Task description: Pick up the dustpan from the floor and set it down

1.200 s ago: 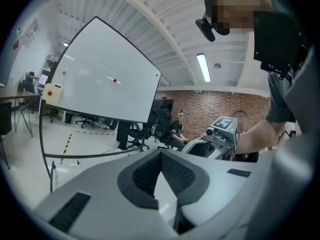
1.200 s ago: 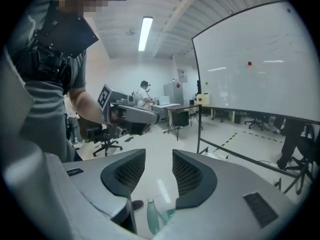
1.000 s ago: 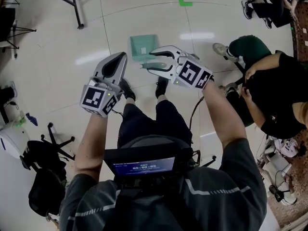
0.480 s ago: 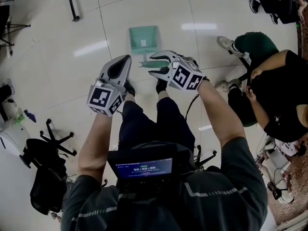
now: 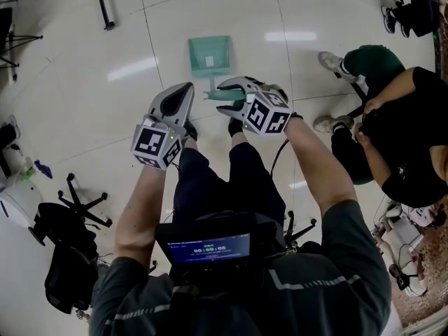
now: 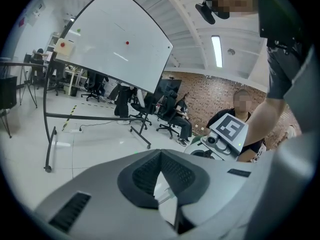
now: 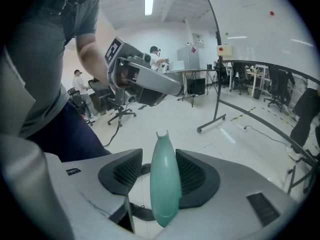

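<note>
Mint-green plastic dustpan [image 5: 208, 54]: square scoop with raised side walls and a narrow rounded handle [image 7: 165, 184]. Right gripper [image 5: 222, 95] is clamped on the handle, ribbed black pads pressing both sides. The scoop sits ahead of the person's shoes [image 5: 235, 123]; can't tell whether it clears the glossy pale tiled floor [image 5: 84, 82]. Left gripper [image 5: 185, 89] is closed, nothing between its jaws, just beside the right. Floor is open ahead and left. A seated person [image 5: 392, 117] is close on the right, and a black chair base [image 5: 77, 208] is behind on the left.
</note>
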Tool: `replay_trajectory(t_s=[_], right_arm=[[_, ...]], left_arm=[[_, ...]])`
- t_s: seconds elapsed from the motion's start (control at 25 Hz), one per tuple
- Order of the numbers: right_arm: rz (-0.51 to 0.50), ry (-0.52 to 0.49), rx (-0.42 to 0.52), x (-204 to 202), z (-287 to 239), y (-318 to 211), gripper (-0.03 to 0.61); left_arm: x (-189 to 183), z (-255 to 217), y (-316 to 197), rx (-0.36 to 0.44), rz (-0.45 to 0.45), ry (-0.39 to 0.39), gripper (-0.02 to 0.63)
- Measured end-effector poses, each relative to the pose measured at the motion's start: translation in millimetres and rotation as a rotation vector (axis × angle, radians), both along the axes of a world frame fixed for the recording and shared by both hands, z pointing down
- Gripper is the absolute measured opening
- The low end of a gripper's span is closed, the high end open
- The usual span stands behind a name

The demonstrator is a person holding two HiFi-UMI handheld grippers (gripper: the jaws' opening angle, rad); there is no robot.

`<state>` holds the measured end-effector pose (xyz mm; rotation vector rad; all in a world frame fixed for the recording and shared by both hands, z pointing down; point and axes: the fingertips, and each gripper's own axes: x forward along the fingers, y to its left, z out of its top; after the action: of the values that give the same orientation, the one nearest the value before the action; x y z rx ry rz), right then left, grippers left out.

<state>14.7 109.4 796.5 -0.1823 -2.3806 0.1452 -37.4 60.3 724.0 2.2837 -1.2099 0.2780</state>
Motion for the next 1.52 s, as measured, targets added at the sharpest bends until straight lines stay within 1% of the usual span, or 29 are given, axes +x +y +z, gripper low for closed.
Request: replay_trajectory(t_s=[0.08, 0.16, 0.44, 0.6, 0.72, 0.8, 0.88, 0.96, 1.12, 1.28, 1.36, 1.52], right_arm=[[0.01, 0.003, 0.015, -0.7, 7.0, -3.3, 0.215], [0.022, -0.007, 0.037, -2.3, 8.9, -7.4, 0.167], [0.037, -0.025, 0.03, -5.6, 5.2, -6.4, 0.16], [0.064, -0.04, 0.028, -6.7, 2.3, -12.9, 0.156], [0.074, -0.061, 0.02, -11.9, -7.0, -22.4, 0.156], [0.077, -0.085, 0.013, -16.5, -23.6, -30.7, 0.156], [0.086, -0.108, 0.004, -17.9, -50.7, -37.9, 0.156], [0.098, -0.138, -0.011, -18.4, -89.1, -41.3, 0.156], [0.112, -0.209, -0.027, -21.8, -190.7, -37.5, 0.156], [0.121, -0.263, -0.002, -23.1, -295.7, -32.0, 0.156], [0.123, -0.288, 0.008, -25.4, -343.8, -25.2, 0.156], [0.122, -0.322, 0.044, -24.5, -416.2, -11.6, 0.156]], left_arm=[[-0.6, 6.7, -1.4, -0.008, -0.002, 0.0, 0.034], [-1.3, 11.4, -0.9, -0.011, -0.002, -0.001, 0.034], [-4.8, 7.9, 5.1, -0.012, -0.004, 0.0, 0.034], [-7.4, 1.5, 2.8, -0.008, -0.015, -0.003, 0.034], [-14.1, -10.7, -3.4, 0.006, -0.027, 0.003, 0.034], [-19.1, -29.0, -10.9, 0.023, -0.035, 0.008, 0.034], [-22.3, -55.8, -17.4, 0.047, -0.038, 0.014, 0.034], [-26.8, -90.1, -19.7, 0.08, -0.038, 0.025, 0.034], [-35.5, -180.2, -16.5, 0.13, -0.039, 0.052, 0.034], [-41.2, -274.0, -12.0, 0.203, -0.039, 0.091, 0.034], [-47.5, -315.7, -6.3, 0.228, -0.048, 0.094, 0.034], [-48.6, -384.8, 7.9, 0.298, -0.035, 0.096, 0.032]])
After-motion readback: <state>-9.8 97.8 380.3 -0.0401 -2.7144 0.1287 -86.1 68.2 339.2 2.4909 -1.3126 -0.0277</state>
